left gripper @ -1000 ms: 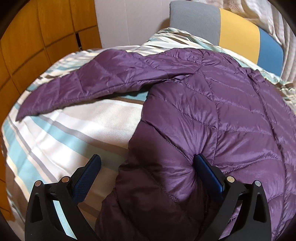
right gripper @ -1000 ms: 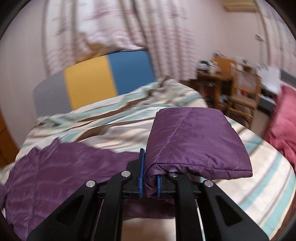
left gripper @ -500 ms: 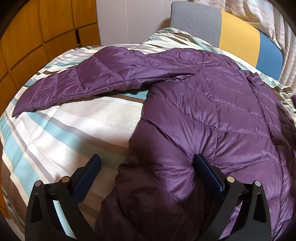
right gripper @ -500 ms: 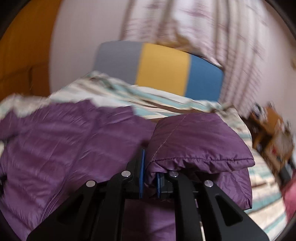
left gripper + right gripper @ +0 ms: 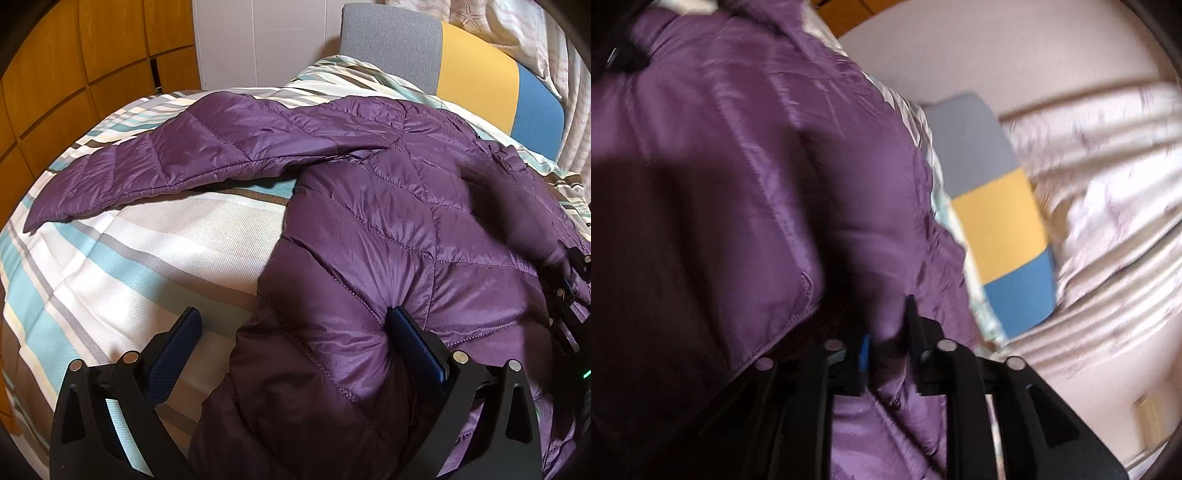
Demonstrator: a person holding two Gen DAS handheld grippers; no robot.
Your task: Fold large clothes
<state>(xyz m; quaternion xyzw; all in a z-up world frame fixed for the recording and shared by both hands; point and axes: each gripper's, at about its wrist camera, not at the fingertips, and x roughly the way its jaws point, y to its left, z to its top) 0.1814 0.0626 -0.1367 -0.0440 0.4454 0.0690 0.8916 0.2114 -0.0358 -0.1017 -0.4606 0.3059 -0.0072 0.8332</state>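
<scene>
Purple puffer jacket (image 5: 369, 221) on bed (image 5: 129, 258) — light, slick, springy; left hand-held gripper (image 5: 291, 332) spread wide astride hem, right hand-held gripper (image 5: 886, 332) clamped on sleeve — grip seams.

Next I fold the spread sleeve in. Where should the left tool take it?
Grip the sleeve near its flat cuff end, coming in from the left over the striped bedding. That end lies thin and free, so the open left tool can straddle its edge.

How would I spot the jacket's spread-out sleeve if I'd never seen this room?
Start at the striped bed below the grey, yellow and blue headboard. A purple quilted jacket lies across it. The sleeve is the long arm stretching left toward the wooden wall, lying flat and alone on the stripes, held by neither gripper.
</scene>
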